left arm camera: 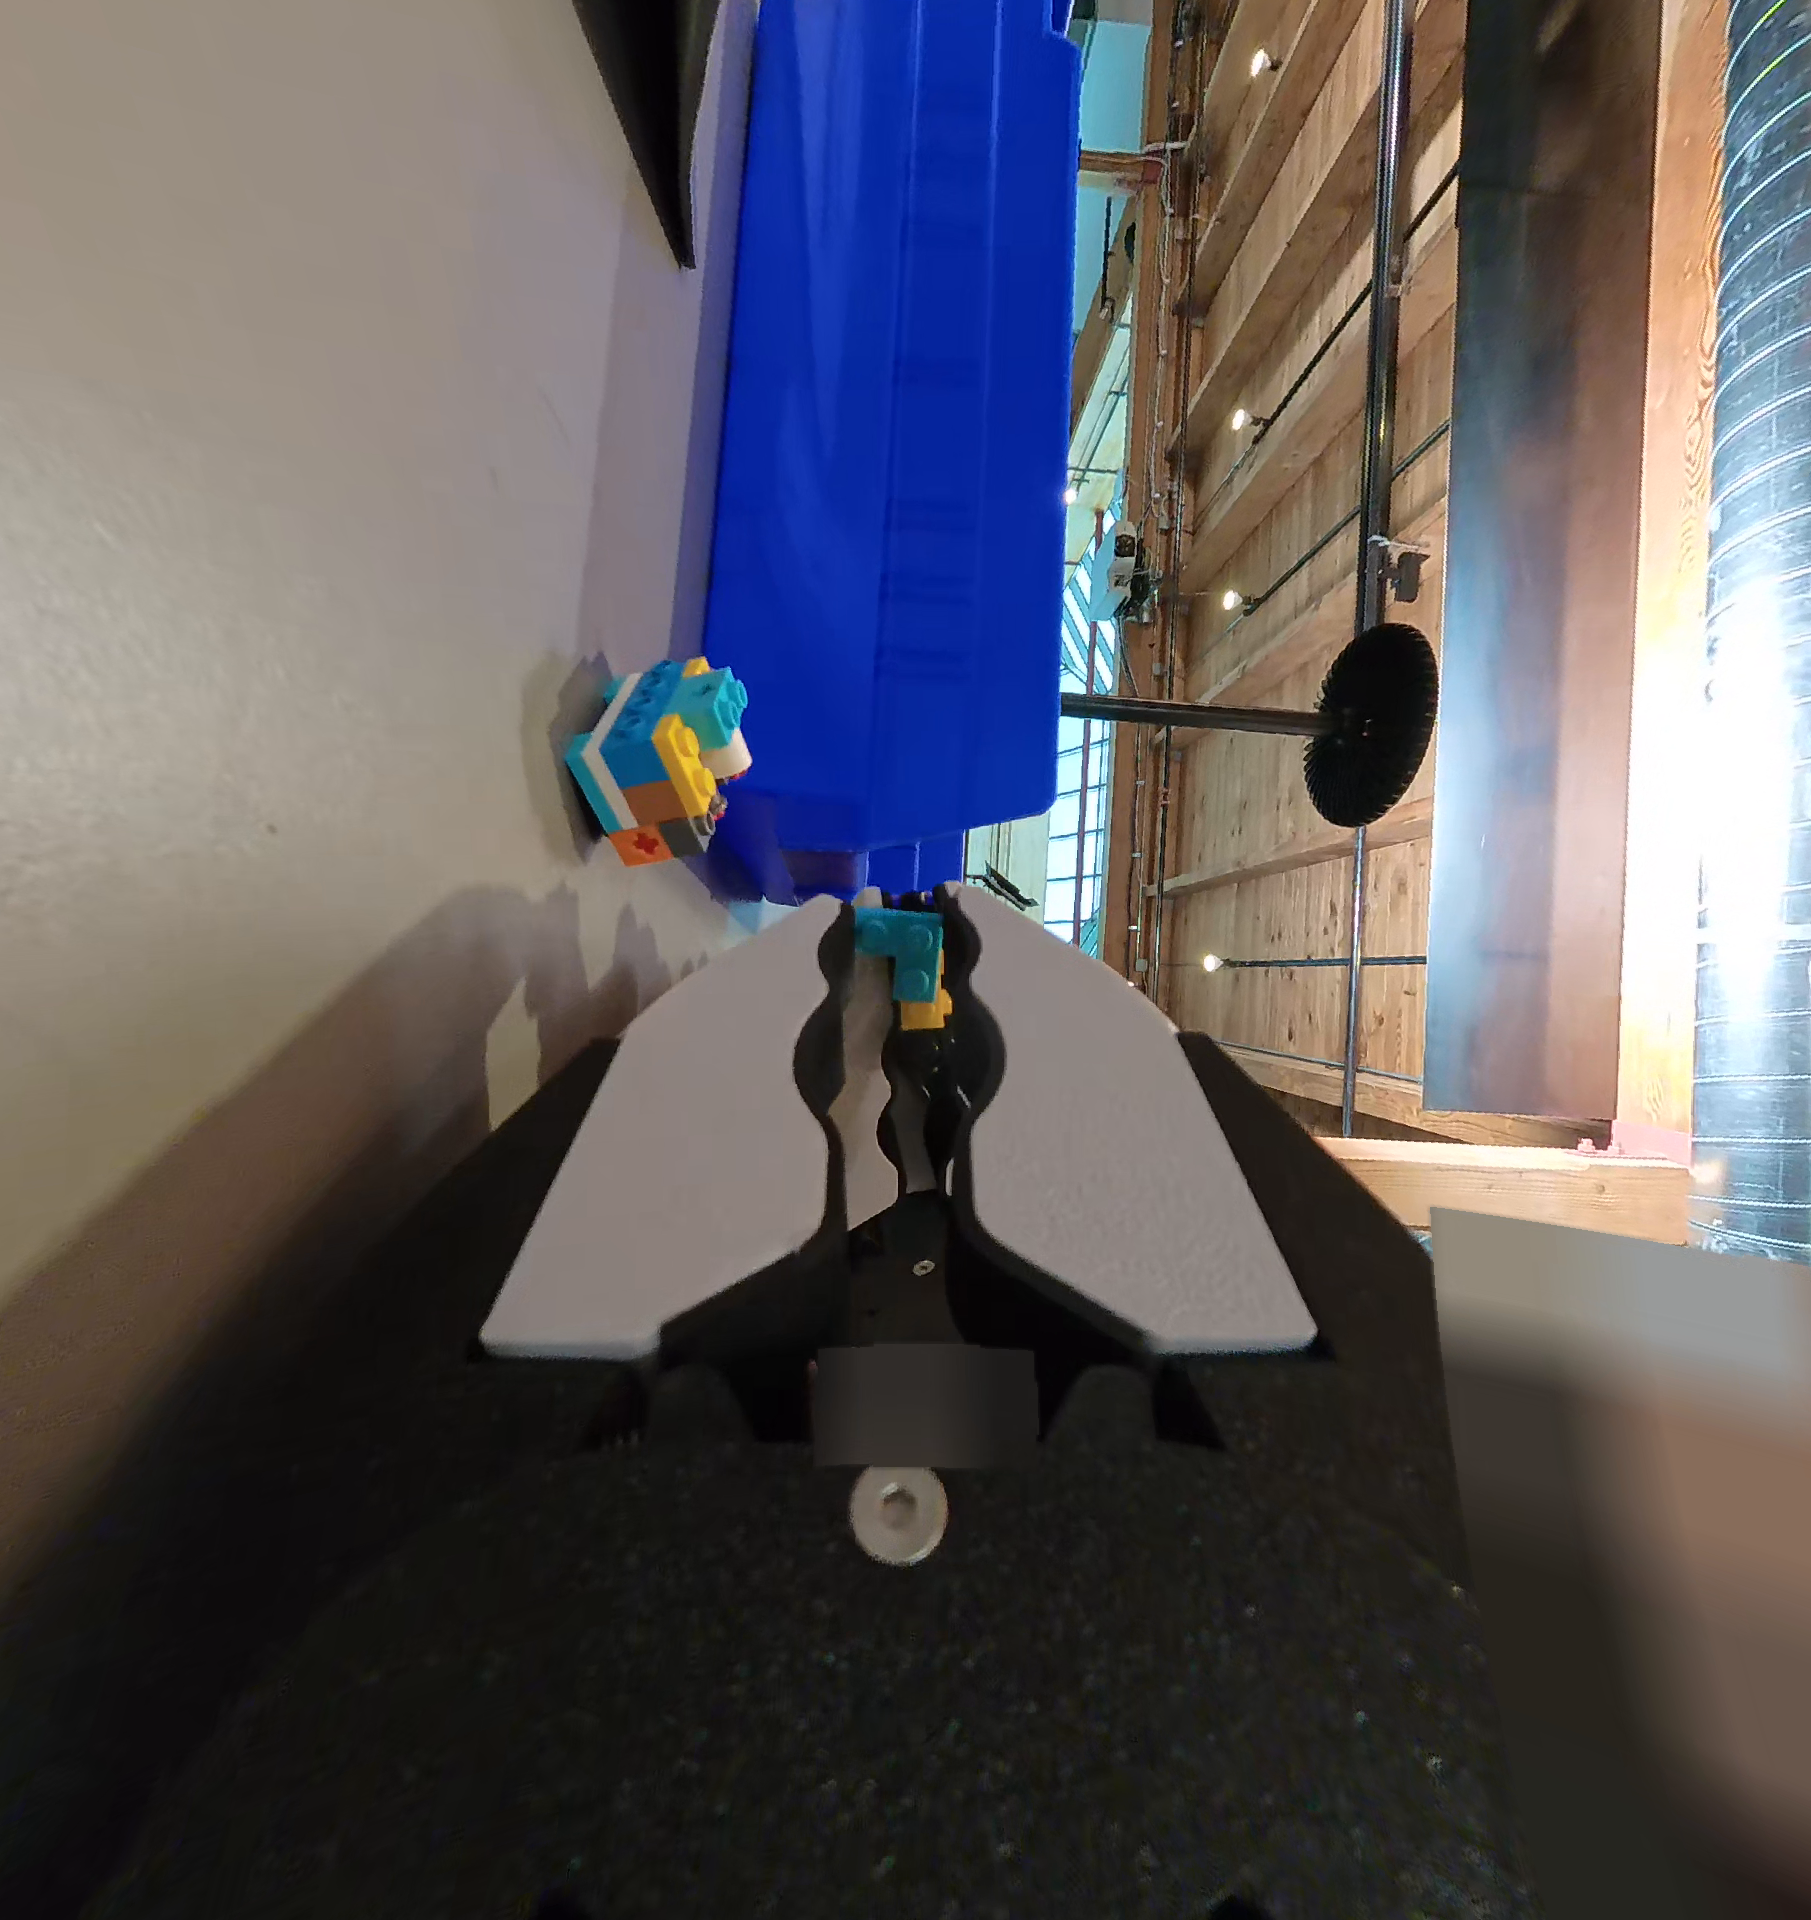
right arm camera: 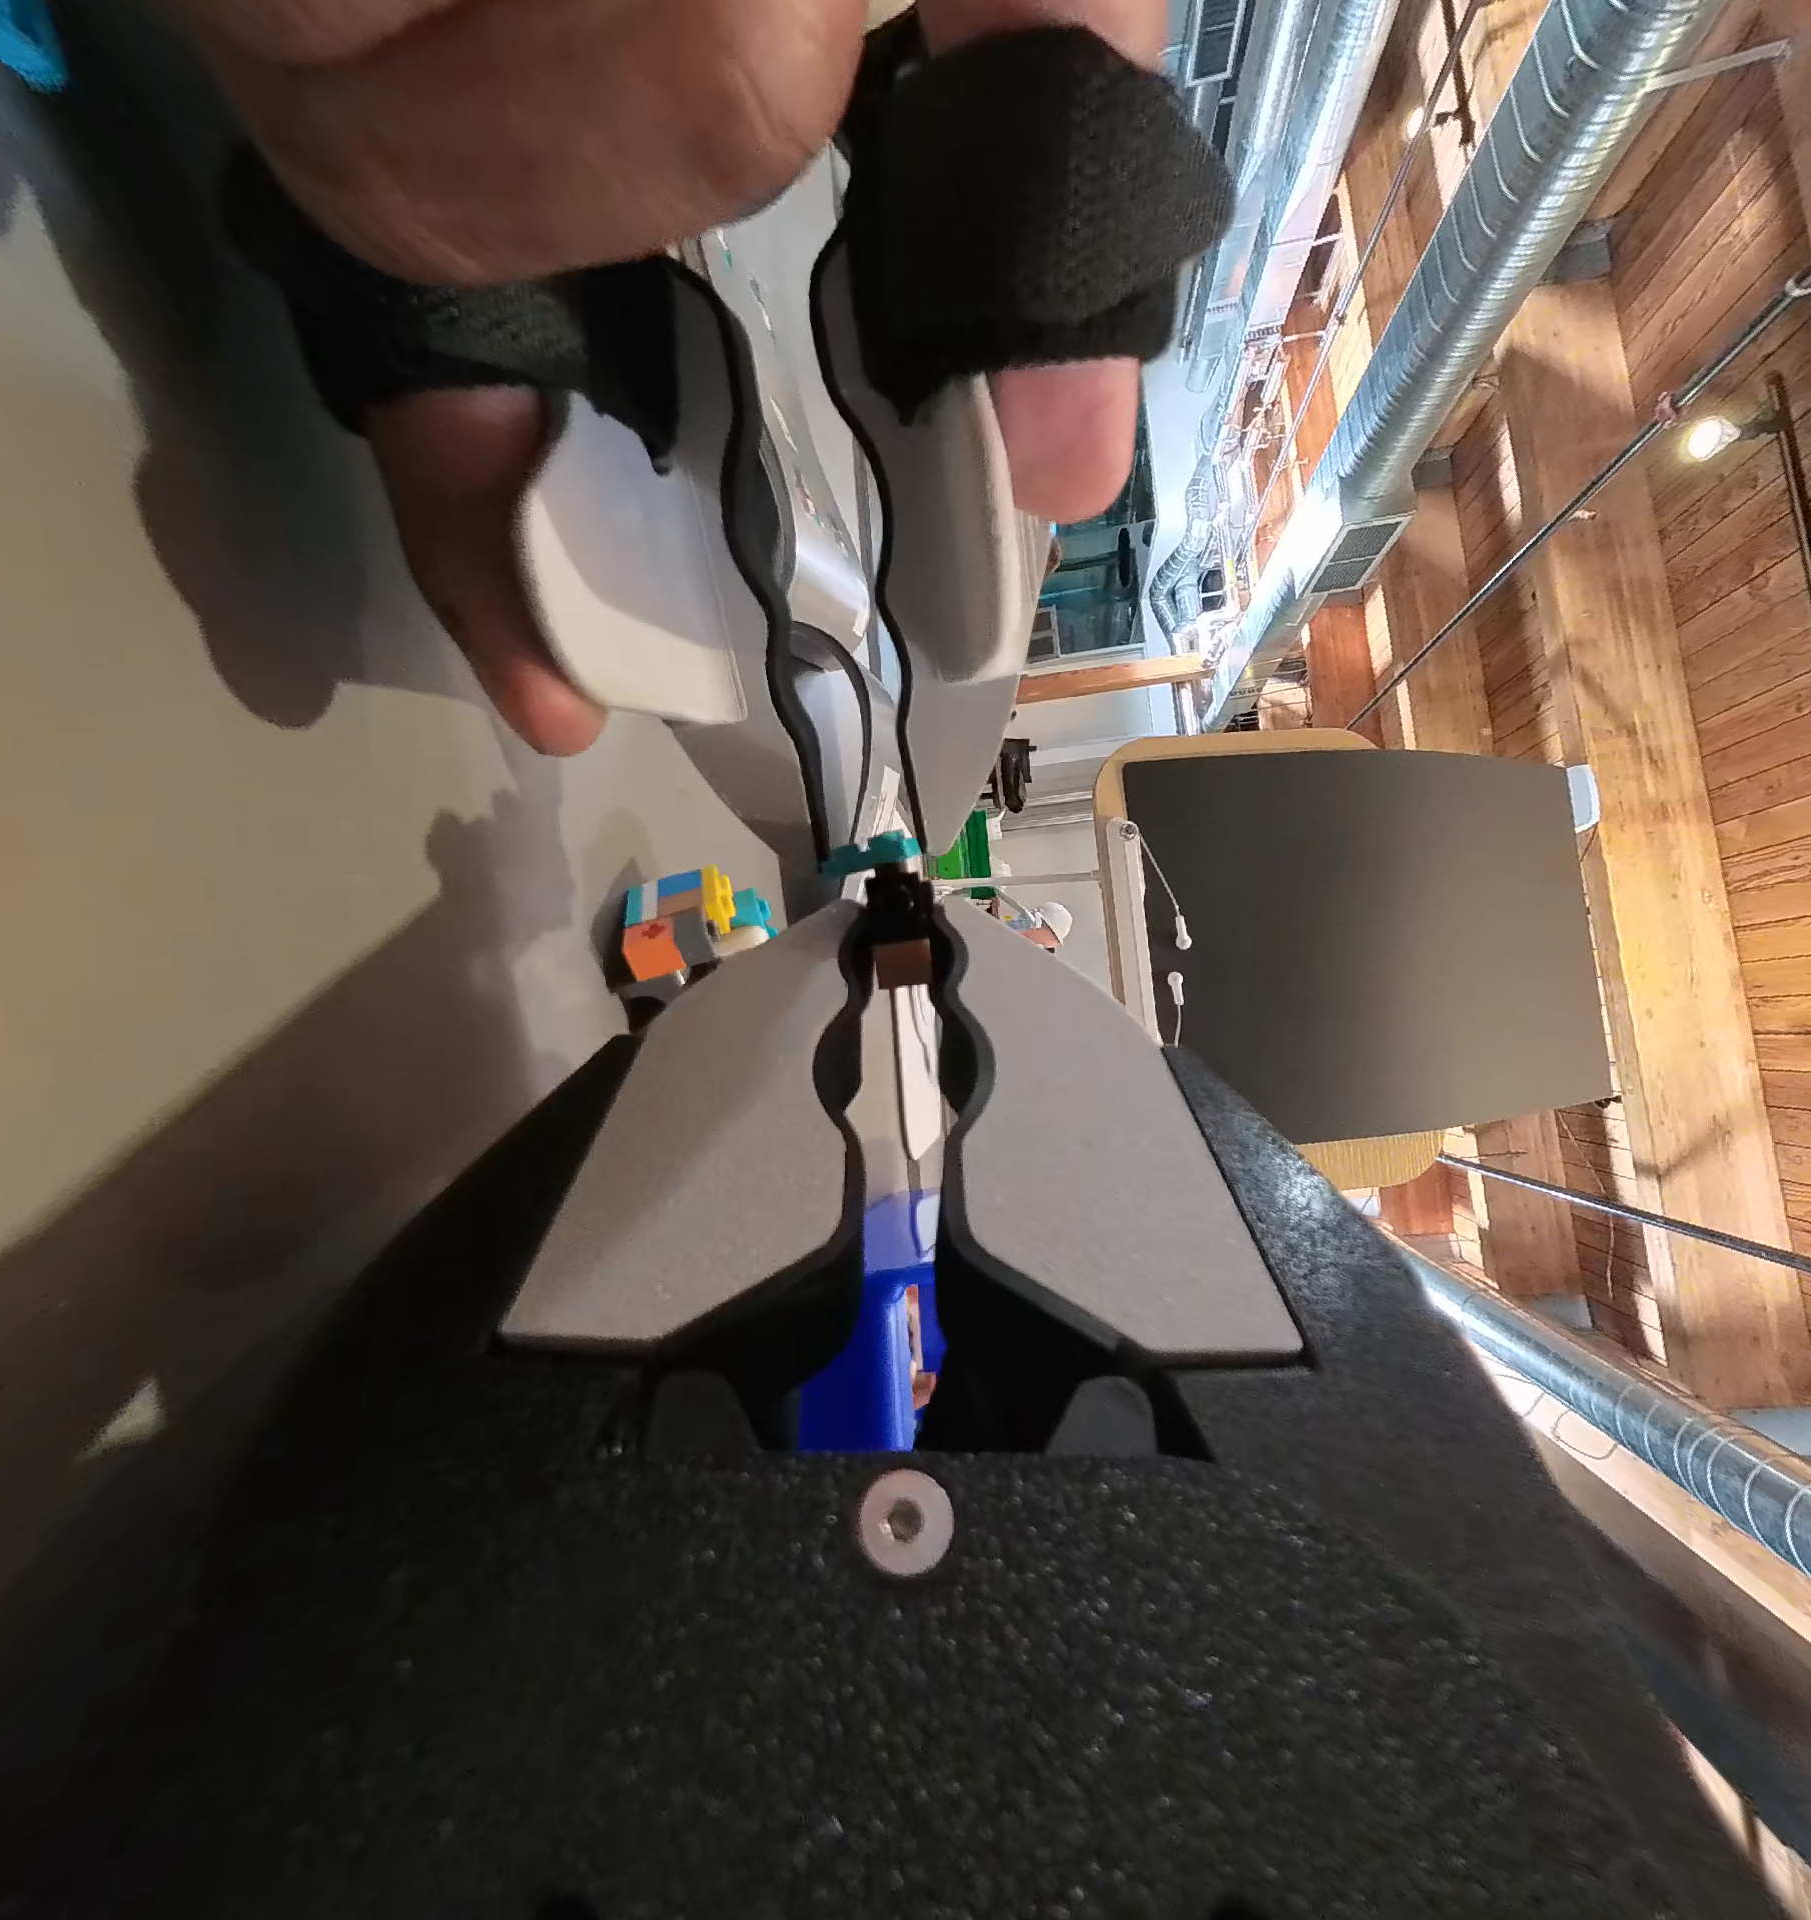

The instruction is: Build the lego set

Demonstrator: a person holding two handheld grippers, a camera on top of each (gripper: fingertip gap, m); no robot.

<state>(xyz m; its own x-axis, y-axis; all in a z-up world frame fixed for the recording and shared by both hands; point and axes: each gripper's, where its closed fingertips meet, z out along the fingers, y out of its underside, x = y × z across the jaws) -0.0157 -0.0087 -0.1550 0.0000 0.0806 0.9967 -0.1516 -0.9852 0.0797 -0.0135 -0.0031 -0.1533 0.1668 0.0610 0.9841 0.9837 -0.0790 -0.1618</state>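
Two hand-held grippers: left (left arm camera: pixel 896 935) clamps teal piece (left arm camera: pixel 901 945) | right (right arm camera: pixel 899 940) clamps brown piece (right arm camera: pixel 902 961) | grey table (left arm camera: pixel 257 468)

A multicoloured lego build (left arm camera: pixel 659 756) of stacked teal, yellow, orange and white bricks sits beside the blue bin (left arm camera: pixel 885 436).

Blue plastic bin (left arm camera: pixel 890 436) standing on the pale table (left arm camera: pixel 257 520), straight beyond the claw tips. Black round fan (left arm camera: pixel 1370 724) farther off. Spiral metal duct (left arm camera: pixel 1784 623), wood-plank wall (left arm camera: pixel 1285 312) behind.
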